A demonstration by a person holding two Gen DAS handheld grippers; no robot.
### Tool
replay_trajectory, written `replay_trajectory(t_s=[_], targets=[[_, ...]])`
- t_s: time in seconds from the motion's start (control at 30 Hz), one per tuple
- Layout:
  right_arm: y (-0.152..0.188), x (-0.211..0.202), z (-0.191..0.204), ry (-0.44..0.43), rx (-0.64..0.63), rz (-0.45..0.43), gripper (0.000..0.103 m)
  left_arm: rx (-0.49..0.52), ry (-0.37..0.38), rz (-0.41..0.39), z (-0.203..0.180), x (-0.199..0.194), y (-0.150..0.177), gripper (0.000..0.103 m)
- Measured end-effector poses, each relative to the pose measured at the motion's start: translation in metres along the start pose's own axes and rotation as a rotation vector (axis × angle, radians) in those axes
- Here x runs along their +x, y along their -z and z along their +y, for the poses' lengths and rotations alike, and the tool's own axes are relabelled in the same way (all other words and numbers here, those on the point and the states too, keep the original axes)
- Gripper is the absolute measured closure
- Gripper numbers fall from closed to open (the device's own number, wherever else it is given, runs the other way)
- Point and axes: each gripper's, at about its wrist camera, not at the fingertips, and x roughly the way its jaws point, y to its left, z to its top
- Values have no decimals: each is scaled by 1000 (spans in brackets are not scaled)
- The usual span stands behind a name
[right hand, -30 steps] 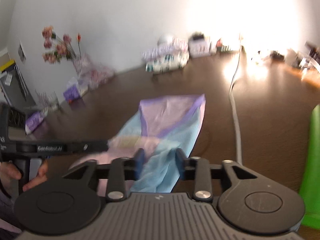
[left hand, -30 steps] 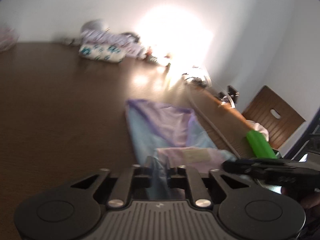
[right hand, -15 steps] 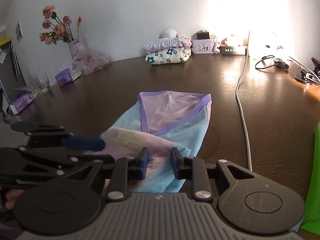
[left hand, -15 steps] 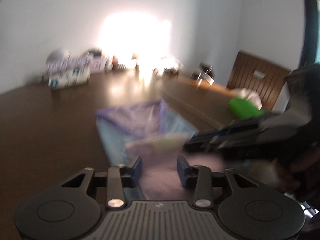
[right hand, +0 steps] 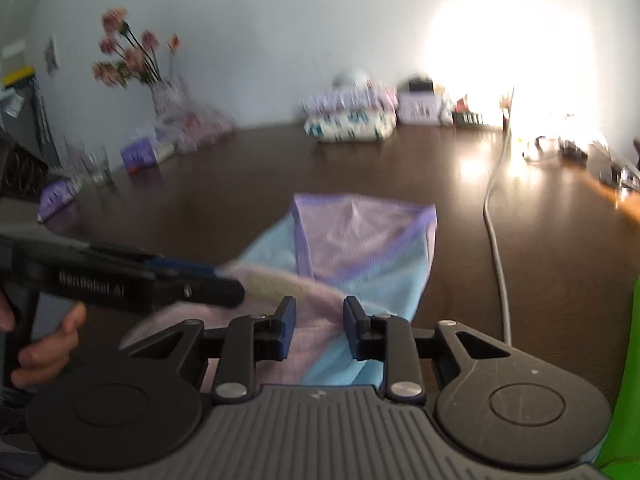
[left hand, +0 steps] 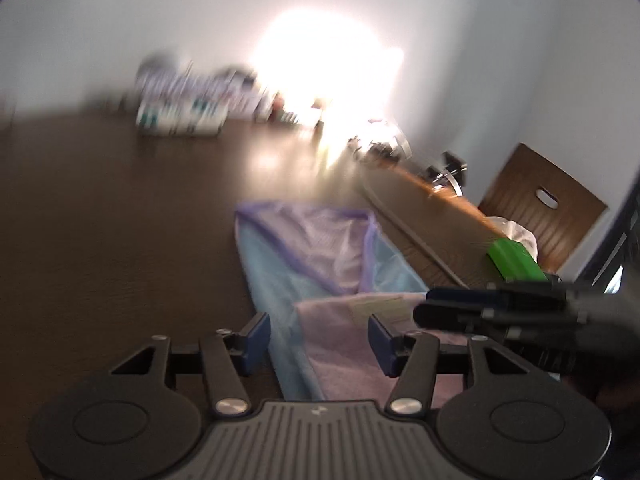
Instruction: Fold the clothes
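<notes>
Fabric of a blue and lilac garment [right hand: 356,248] is spread on the dark table [right hand: 560,240], near end apparently folded over (blurred). Left gripper [left hand: 318,338] and right gripper [right hand: 318,326] are held agape above it, nothing gripped.

Home: flowers [right hand: 132,54], folded laundry [right hand: 350,122]

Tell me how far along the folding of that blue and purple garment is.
Done: the garment lies flat on the table, its near end already turned over onto itself as a pinkish flap. In hand: nothing; the left gripper and right gripper both hover open over the near end. Left: probably at least another fold, then setting it by the folded stack at the far wall.
</notes>
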Motion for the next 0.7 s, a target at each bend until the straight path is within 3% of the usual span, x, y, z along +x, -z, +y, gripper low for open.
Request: replay_trajectory(t_s=[0.13, 0.27, 0.4, 0.5, 0.57, 0.7], targets=[[-2, -5, -1, -4, -6, -13, 76, -3, -56, -20, 2, -1, 3, 53], [-7, -12, -4, -22, -3, -44, 75, -3, 37, -89, 6, -25, 0, 52], [-13, -7, -4, -42, -17, -37, 75, 211, 170, -107, -10, -49, 6, 34], [-12, 4, 0, -45, -54, 15, 75, 332, 259, -78, -20, -54, 16, 30], [-12, 12, 3, -47, -79, 50, 75, 382, 273, -63, -26, -52, 23, 27], [-13, 11, 9, -59, -181, 105, 75, 514, 229, -17, -43, -43, 37, 26]])
